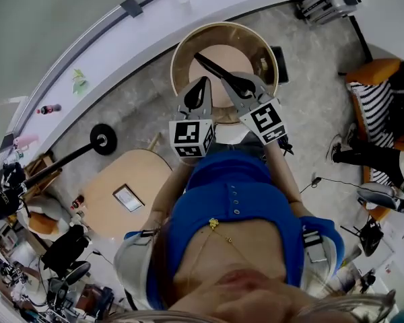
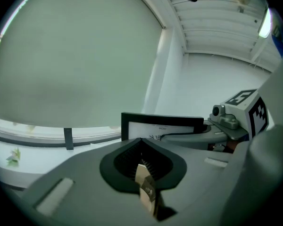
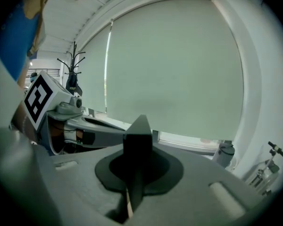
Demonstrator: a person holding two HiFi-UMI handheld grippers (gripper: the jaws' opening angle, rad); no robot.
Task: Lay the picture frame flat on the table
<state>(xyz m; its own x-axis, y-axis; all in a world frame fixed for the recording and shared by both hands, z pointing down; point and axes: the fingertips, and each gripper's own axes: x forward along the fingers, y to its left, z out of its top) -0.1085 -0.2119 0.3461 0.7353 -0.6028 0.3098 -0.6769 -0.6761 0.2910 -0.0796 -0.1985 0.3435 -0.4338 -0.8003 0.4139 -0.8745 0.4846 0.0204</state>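
- Now my right tool (image 3: 136, 171) is shut tight on the picture frame (image 3: 137, 140). I see the black frame from its thin side, sticking up between the jaws.
- My left tool (image 2: 144, 167) is almost shut too. A small tan strip (image 2: 145, 186) is pinched between its jaws. I cannot tell what the strip is.
- From the left tool's camera, the frame stands up just past the jaws. It has a black border and a white middle, and the right tool is close by on its right.
- From my head, both tools are side by side over the round wooden table (image 1: 186, 46).
- The frame is over that table, up on its edge and not lying flat. I cannot tell if its bottom touches the table.
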